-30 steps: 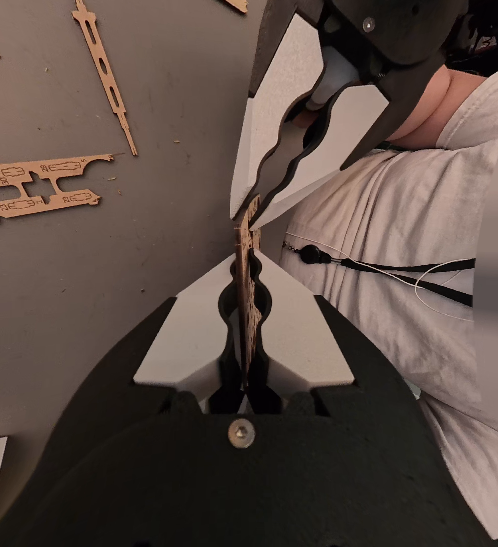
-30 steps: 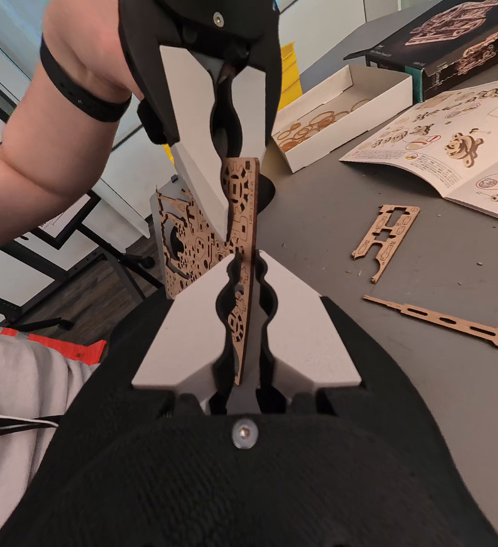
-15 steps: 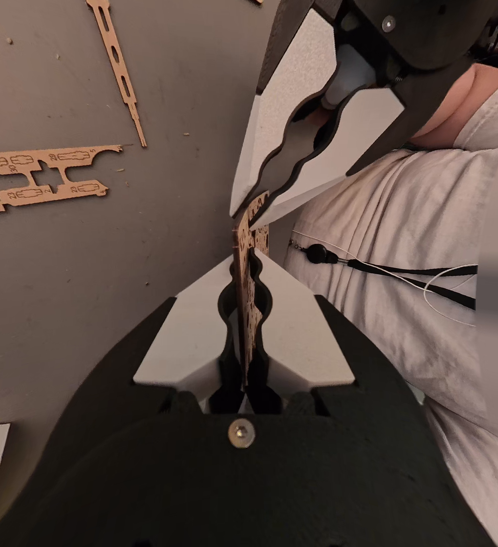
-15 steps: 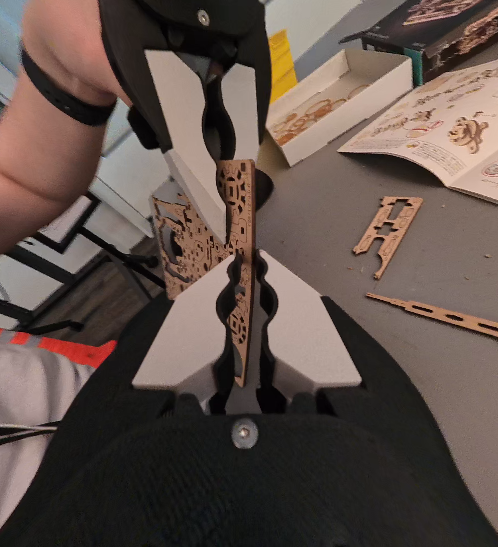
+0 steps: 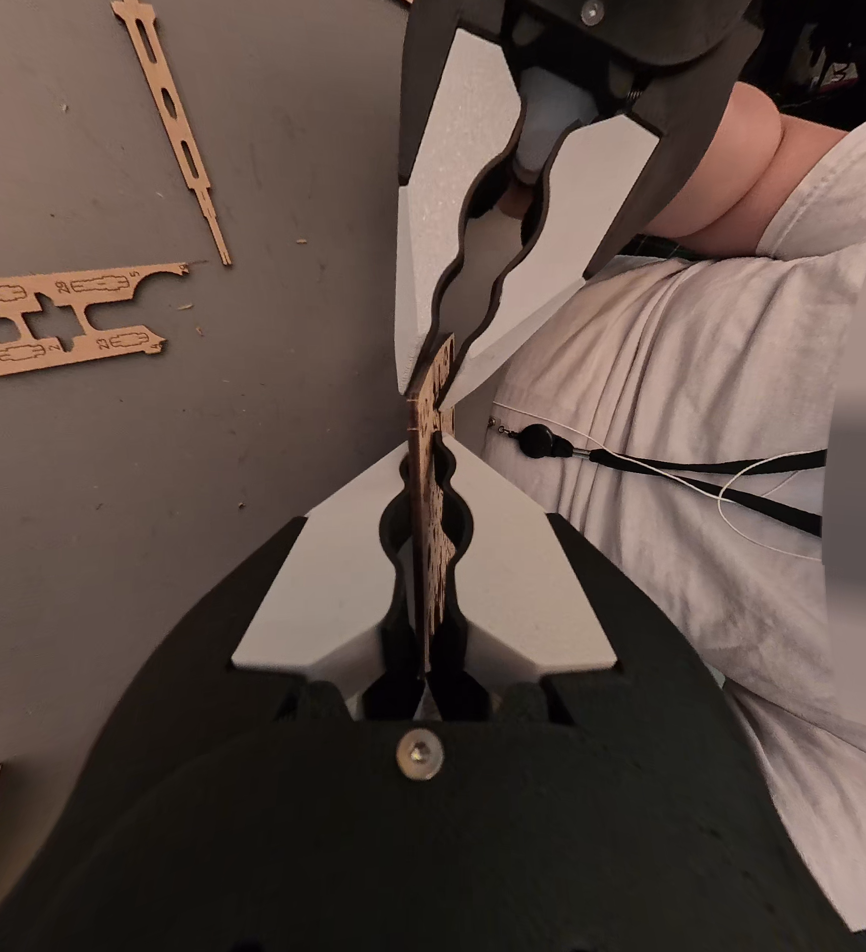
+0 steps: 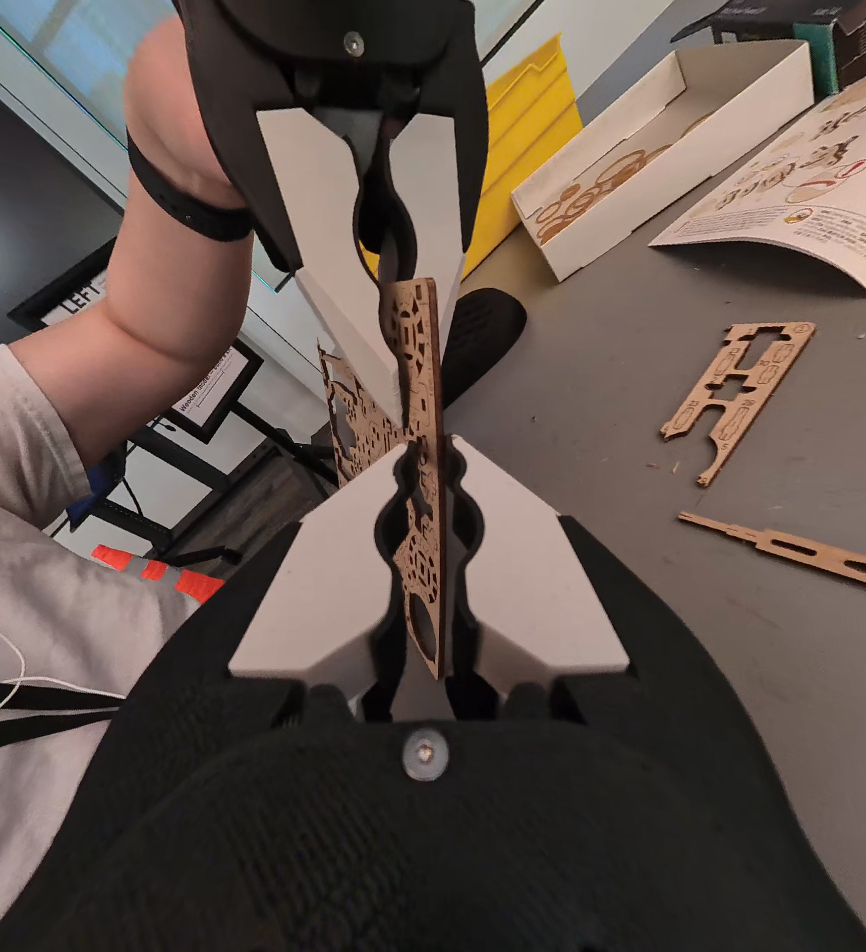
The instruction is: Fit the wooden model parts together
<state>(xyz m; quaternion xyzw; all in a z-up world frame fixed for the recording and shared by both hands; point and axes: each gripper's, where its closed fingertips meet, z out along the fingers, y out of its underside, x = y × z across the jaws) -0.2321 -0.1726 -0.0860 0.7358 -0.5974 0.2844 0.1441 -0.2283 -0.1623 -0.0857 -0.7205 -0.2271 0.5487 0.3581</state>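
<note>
Both grippers, left [image 5: 423,453] and right [image 6: 428,448], clamp the same wooden sheet [image 6: 423,515] edge-on above the grey table [image 6: 626,412], and any twist between them could snap it.

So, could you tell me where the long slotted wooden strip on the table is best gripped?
Grip the long slotted wooden strip across its narrow width at mid-length, coming from above. It lies flat on the grey table, so only its thin side edges offer purchase.

Two claws, left [image 5: 423,443] and right [image 6: 428,443], share one laser-cut wooden sheet [image 6: 423,371]. Two loose wooden offcuts [image 6: 739,391] [image 6: 801,551], one white box [image 6: 667,154] and one booklet [image 6: 806,206] lie on the table [image 6: 626,360].
</note>
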